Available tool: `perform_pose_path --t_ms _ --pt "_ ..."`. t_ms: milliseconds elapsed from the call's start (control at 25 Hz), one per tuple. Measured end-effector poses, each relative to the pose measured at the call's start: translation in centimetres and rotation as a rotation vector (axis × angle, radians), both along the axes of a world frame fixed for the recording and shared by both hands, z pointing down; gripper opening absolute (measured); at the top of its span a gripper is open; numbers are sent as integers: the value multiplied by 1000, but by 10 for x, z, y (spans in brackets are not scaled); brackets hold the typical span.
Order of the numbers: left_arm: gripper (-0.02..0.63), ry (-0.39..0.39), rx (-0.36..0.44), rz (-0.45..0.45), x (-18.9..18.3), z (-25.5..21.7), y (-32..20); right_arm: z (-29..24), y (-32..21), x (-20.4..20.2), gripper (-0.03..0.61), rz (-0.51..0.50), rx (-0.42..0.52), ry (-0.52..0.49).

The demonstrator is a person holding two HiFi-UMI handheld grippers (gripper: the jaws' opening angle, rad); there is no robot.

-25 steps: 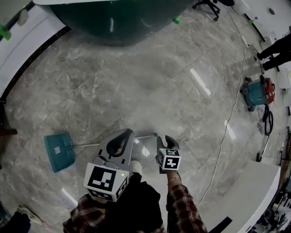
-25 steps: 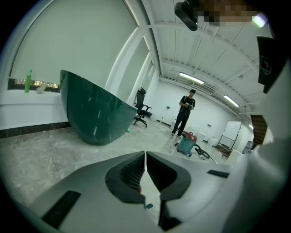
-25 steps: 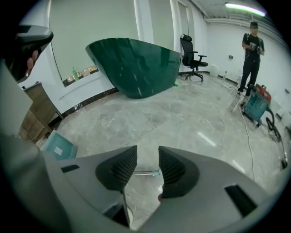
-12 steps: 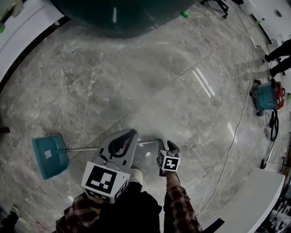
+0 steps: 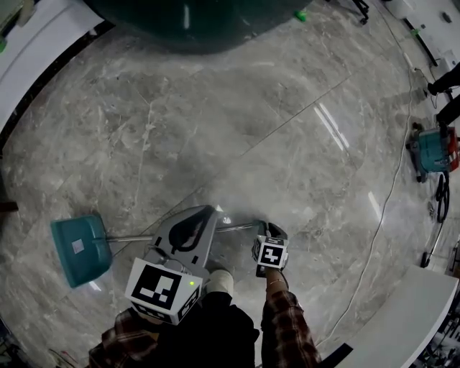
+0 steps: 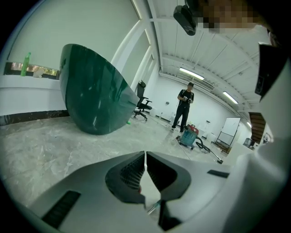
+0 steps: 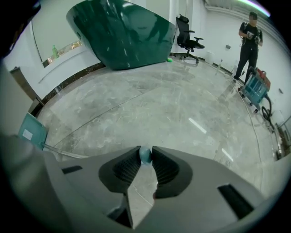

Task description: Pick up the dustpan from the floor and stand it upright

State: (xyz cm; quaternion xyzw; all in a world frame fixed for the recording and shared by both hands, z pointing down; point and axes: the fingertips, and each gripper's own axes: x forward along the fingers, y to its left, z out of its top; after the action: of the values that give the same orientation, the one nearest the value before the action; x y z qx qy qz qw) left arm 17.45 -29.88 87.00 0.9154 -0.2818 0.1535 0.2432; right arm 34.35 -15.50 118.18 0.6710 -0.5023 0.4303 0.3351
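Observation:
The dustpan lies flat on the marble floor, its teal pan [image 5: 79, 248] at the left and its thin silver handle [image 5: 129, 238] running right. My right gripper [image 5: 264, 228] points steeply down at the handle's far end. In the right gripper view the teal handle tip [image 7: 145, 154] fills the gap at my right gripper [image 7: 145, 153]; the jaws have just been closing and the pads press on it. The pan [image 7: 31, 131] shows at that view's left edge. My left gripper [image 5: 208, 213] hovers over the handle's middle, and it [image 6: 145, 157] is shut with nothing held.
A large dark green curved structure [image 5: 194, 21] stands at the far side. A teal and red vacuum [image 5: 433, 154] with a long cable [image 5: 388, 208] sits at the right, beside a standing person [image 7: 248, 41]. A white counter [image 5: 402, 316] borders the lower right.
Both grippers have sunk toward the floor. The right gripper's jaws have closed onto the tip of the dustpan handle. The dustpan itself still lies flat.

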Motion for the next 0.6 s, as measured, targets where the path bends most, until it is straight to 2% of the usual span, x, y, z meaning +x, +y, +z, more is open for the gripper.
perform_pose_path --t_ms 320,440,600 --pt "23 6 -11 -24 -10 -7 -1 -18 -5 -3 81 -9 19 24" --pt "23 9 -23 -34 -12 -23 0 -47 -11 -1 81 -5 34 46" --pt "23 34 -25 -52 -16 -71 -1 -111 -22 1 83 -28 65 96"
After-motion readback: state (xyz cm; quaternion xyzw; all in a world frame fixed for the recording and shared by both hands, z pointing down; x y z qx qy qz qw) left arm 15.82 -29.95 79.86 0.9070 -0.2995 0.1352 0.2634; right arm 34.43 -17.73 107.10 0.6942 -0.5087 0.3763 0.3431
